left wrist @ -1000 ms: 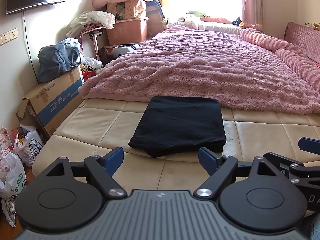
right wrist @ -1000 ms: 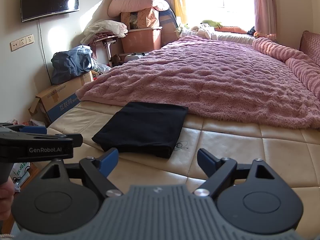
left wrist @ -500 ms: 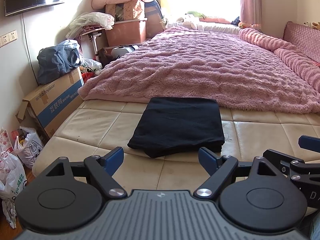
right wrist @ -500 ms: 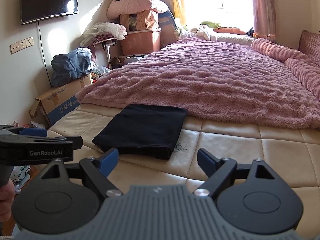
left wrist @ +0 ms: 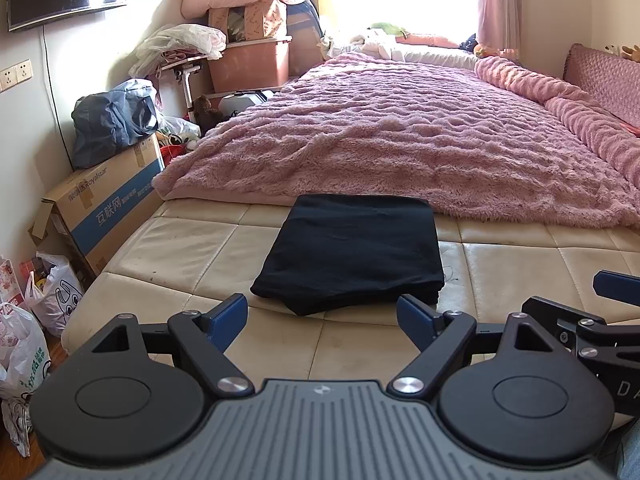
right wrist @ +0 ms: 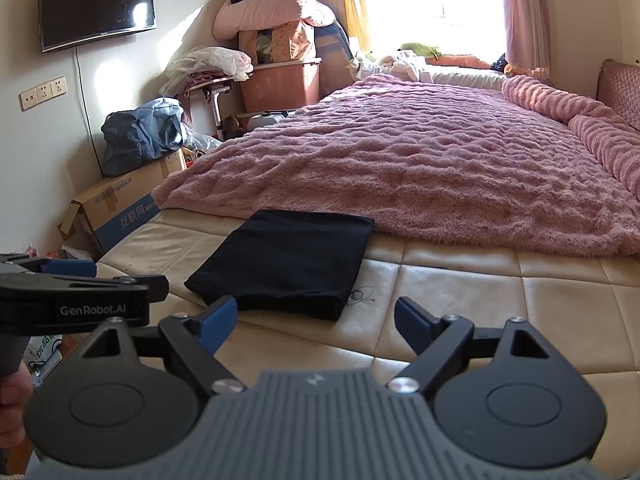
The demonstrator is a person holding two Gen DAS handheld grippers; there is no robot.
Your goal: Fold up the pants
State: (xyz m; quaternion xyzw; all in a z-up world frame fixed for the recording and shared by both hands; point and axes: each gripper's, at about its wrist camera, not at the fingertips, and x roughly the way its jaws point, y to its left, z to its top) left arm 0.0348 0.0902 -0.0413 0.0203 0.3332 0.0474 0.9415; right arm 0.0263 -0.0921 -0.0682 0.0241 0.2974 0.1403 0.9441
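The black pants (left wrist: pixel 352 252) lie folded into a flat rectangle on the cream quilted mattress (left wrist: pixel 180 248), just in front of the pink blanket. In the right wrist view the pants (right wrist: pixel 284 260) lie left of centre. My left gripper (left wrist: pixel 322 318) is open and empty, held back from the near edge of the pants. My right gripper (right wrist: pixel 316 320) is open and empty, also short of the pants and to their right. The left gripper's body (right wrist: pixel 76 300) shows at the left edge of the right wrist view.
A fluffy pink blanket (left wrist: pixel 400 140) covers the bed behind the pants. A cardboard box (left wrist: pixel 108 208) with a blue bag on it, plastic bags (left wrist: pixel 24 344) and stacked storage boxes (left wrist: pixel 252 60) stand along the left wall. The mattress edge drops off at the left.
Both grippers have drawn back and risen slightly from the folded pants. The pants have not moved.
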